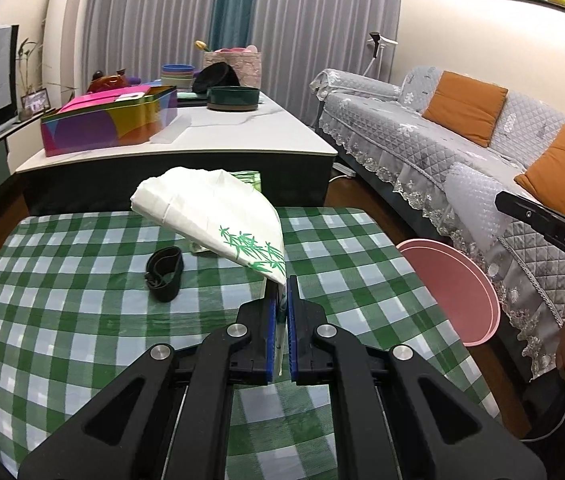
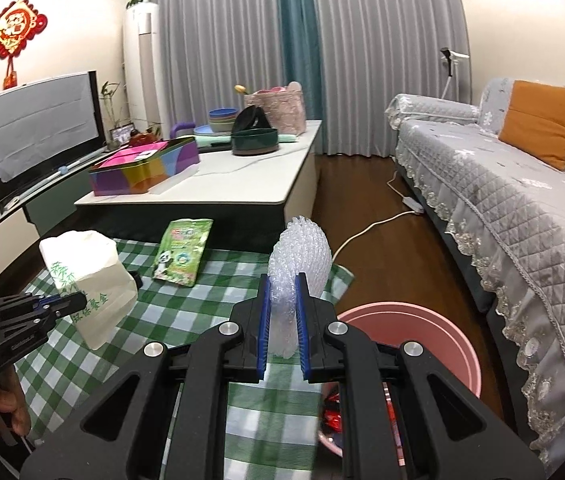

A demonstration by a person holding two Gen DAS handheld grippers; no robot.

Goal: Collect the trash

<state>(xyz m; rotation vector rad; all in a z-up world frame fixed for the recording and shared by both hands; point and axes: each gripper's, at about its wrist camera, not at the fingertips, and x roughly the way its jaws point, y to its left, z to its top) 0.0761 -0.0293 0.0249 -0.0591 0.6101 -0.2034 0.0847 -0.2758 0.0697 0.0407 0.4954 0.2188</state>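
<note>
Left claw (image 1: pixel 281 300) pinches white paper bag with green leaf print (image 1: pixel 210 216), held above green checked bench (image 1: pixel 62 320); right claw (image 2: pixel 283 304) squeezes clear bubble wrap (image 2: pixel 302 256) beside pink round bin (image 2: pixel 434 328); carry each right over bin, then let go

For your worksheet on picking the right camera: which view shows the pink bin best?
The right wrist view: the pink bin shows its open mouth and inner wall, with something red at the bottom, beside the checked table. The left wrist view shows only part of the bin's rim and side past the table edge, nothing of its contents.
</note>
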